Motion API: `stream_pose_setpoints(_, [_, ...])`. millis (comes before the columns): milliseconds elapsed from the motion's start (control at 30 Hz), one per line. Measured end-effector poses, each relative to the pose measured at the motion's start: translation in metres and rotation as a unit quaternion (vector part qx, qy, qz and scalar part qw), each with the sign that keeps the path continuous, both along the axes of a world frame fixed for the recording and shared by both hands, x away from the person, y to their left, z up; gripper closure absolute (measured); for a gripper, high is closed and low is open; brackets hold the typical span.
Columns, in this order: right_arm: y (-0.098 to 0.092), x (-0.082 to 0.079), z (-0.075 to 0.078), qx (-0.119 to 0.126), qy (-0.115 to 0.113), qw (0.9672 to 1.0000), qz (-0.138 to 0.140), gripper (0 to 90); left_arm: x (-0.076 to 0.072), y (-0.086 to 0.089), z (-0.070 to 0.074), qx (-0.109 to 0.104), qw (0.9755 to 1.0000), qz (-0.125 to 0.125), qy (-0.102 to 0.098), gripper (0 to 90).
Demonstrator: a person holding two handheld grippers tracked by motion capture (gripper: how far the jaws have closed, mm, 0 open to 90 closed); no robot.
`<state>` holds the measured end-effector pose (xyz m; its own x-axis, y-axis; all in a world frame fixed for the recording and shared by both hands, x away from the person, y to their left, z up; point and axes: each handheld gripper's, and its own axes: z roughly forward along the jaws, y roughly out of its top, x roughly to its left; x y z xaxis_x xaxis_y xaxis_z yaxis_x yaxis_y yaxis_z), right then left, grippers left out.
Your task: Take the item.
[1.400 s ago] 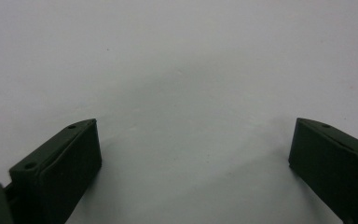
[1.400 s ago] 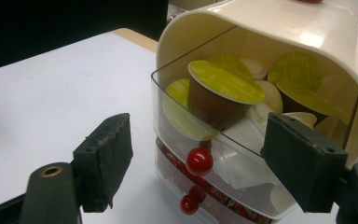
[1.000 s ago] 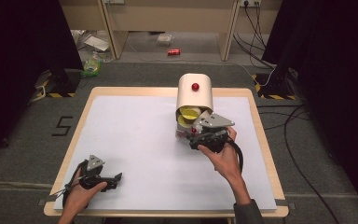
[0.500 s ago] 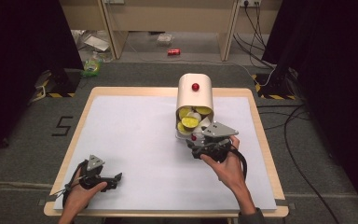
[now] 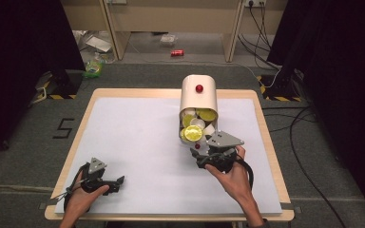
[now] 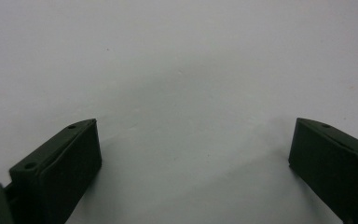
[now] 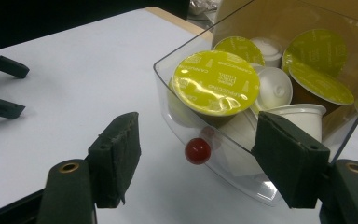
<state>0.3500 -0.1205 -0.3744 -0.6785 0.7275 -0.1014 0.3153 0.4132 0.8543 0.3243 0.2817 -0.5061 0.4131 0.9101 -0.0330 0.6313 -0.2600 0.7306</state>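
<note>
A light wooden tabletop (image 5: 266,137) with a white mat (image 5: 138,142) stands on grey carpet floor (image 5: 332,190). Beyond it stands pale wooden furniture (image 5: 171,19); black cables (image 5: 304,118) trail across the floor on the right, and dark curtains (image 5: 24,42) flank both sides.

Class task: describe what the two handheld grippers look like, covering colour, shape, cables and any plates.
Both the left gripper and right gripper are black, each with two blocky dark jaws, bolt holes near the jaw bases, a grey three-cornered plate on top and a trailing black cable. Forearms show no sleeves.
</note>
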Motion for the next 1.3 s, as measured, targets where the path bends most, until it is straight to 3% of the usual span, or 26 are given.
stream_pose_setpoints(667, [-0.007,-0.017,-0.009,0.000,0.017,0.9998,0.010,34.7,0.000,0.000,0.000,0.000,1.0000,0.000,0.000,1.6])
stream_pose_setpoints(1067, [-0.012,-0.020,-0.001,0.016,-0.011,0.9998,-0.005,33.3,0.000,0.000,0.000,0.001,1.0000,0.000,0.000,1.6])
stream_pose_setpoints(1300, [-0.012,-0.019,0.001,0.021,-0.015,0.9996,-0.011,32.5,0.000,0.000,0.000,0.001,1.0000,0.000,0.000,1.6])
